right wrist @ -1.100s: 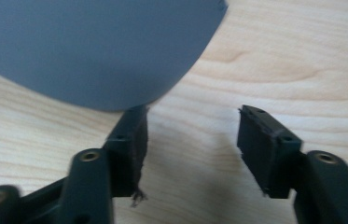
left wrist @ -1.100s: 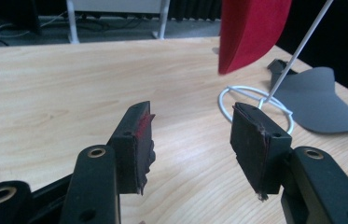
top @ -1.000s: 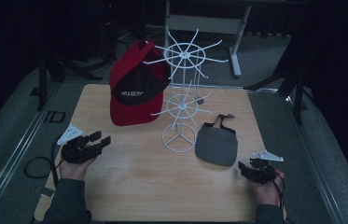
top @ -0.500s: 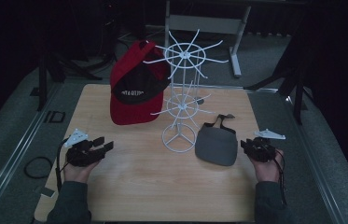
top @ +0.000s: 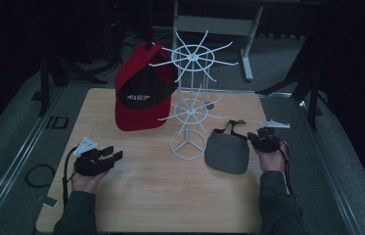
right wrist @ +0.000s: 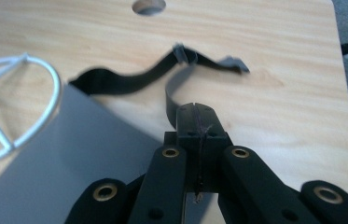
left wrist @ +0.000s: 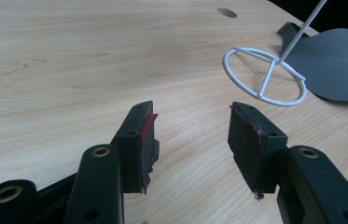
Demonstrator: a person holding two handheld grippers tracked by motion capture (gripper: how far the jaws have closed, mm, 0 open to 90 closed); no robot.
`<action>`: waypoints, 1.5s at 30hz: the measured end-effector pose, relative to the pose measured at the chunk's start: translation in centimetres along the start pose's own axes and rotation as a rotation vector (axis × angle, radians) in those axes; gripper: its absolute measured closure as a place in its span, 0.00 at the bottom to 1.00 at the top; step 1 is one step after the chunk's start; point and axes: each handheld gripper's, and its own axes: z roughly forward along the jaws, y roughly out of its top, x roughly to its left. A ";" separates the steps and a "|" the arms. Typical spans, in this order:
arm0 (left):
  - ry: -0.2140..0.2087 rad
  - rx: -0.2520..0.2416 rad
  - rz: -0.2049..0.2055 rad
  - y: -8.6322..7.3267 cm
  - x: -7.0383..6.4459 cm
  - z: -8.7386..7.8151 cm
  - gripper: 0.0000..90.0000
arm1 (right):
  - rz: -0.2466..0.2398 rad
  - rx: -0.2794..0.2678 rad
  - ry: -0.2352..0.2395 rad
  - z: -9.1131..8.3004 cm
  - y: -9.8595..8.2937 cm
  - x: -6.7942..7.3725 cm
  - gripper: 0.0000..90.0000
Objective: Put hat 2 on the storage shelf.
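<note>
A grey cap (top: 227, 152) lies flat on the wooden table (top: 146, 196), right of the white wire rack (top: 190, 107). Its black strap (top: 231, 126) curls off the far edge. My right gripper (top: 252, 138) is shut, its tip at the cap's right edge by the strap. In the right gripper view the shut jaws (right wrist: 195, 111) touch the strap's loop (right wrist: 129, 79) above the grey cap (right wrist: 83, 149); I see nothing between them. My left gripper (top: 114, 152) rests open at the front left. Its jaws (left wrist: 192, 130) frame bare wood, well short of the rack's ring base (left wrist: 265, 74).
A red and black cap (top: 141, 98) hangs on the rack's left arms. A round hole (right wrist: 148, 5) pierces the table beyond the strap. A cable loop (top: 38, 175) lies on the floor left of the table. Dark stands ring the table.
My right gripper has moved away from the front right edge, forward and left, up to the grey cap's strap. The left gripper slid slightly nearer and right.
</note>
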 end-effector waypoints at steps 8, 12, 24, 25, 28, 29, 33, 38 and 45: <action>0.007 0.008 -0.010 -0.3 0.2 0.0 0.58 | 0.003 0.006 0.023 2.0 1.9 0.8 1.00; 0.007 0.010 -0.013 -0.3 0.2 0.1 0.58 | -0.022 0.039 0.042 2.8 2.3 1.4 1.00; 0.011 0.015 -0.010 -0.4 0.2 0.2 0.58 | -0.106 0.120 0.099 3.2 0.8 2.6 1.00; 0.010 0.015 -0.010 -0.4 0.2 0.2 0.58 | -0.122 0.140 0.110 3.0 0.2 2.9 1.00; 0.009 0.018 -0.010 -0.4 0.2 0.3 0.58 | -0.140 0.154 0.132 2.7 -0.5 3.2 1.00; 0.009 0.017 -0.010 -0.4 0.2 0.3 0.58 | -0.145 0.156 0.138 2.5 -0.6 3.2 1.00; 0.008 0.020 -0.009 -0.4 0.2 0.3 0.58 | -0.144 0.143 0.106 2.2 -0.5 2.8 0.96; 0.006 0.019 -0.010 -0.5 0.1 0.4 0.58 | -0.104 0.136 0.026 3.0 0.0 1.5 0.82; 0.006 0.019 -0.016 -0.6 0.3 0.4 0.58 | -0.088 0.149 -0.031 4.5 0.9 0.1 0.69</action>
